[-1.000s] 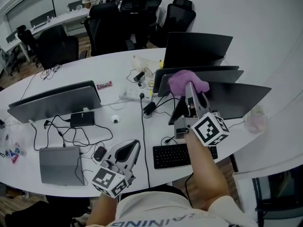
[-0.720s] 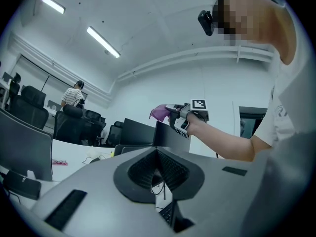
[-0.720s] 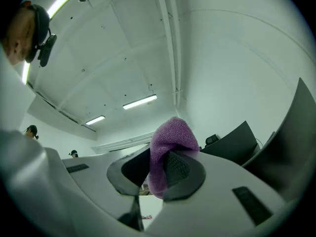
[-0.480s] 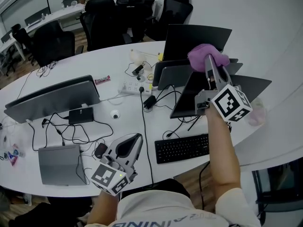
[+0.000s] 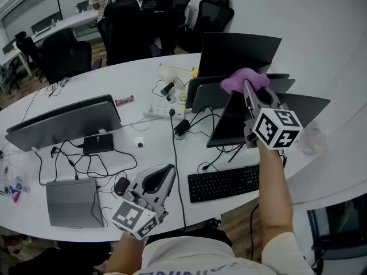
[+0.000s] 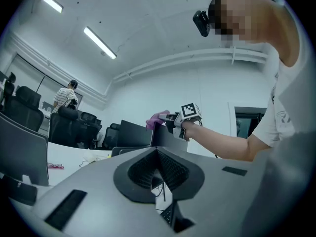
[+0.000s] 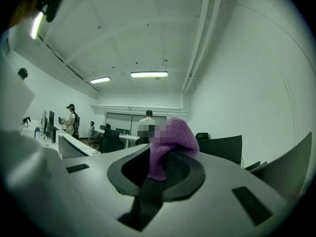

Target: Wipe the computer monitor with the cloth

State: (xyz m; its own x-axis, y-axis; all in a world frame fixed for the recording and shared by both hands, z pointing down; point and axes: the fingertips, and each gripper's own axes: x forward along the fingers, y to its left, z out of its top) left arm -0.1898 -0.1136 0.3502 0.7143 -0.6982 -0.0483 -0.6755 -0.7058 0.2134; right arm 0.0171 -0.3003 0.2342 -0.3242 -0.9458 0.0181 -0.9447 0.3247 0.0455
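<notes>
My right gripper (image 5: 248, 90), fingers clamped on a purple cloth (image 5: 241, 80) I judge soft, light and best pinched at its bunch, holds it by the monitor's (image 5: 232, 122) top edge; left gripper (image 5: 163, 173) fingers together, empty.

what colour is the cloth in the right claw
Purple; the knitted purple cloth shows best in the right gripper view.

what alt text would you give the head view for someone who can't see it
Seen from above, the right tool holds a purple cloth at the top edge of a dark monitor on a curved white desk. The left tool hangs shut and empty over the desk's near edge, left of a black keyboard.
</notes>
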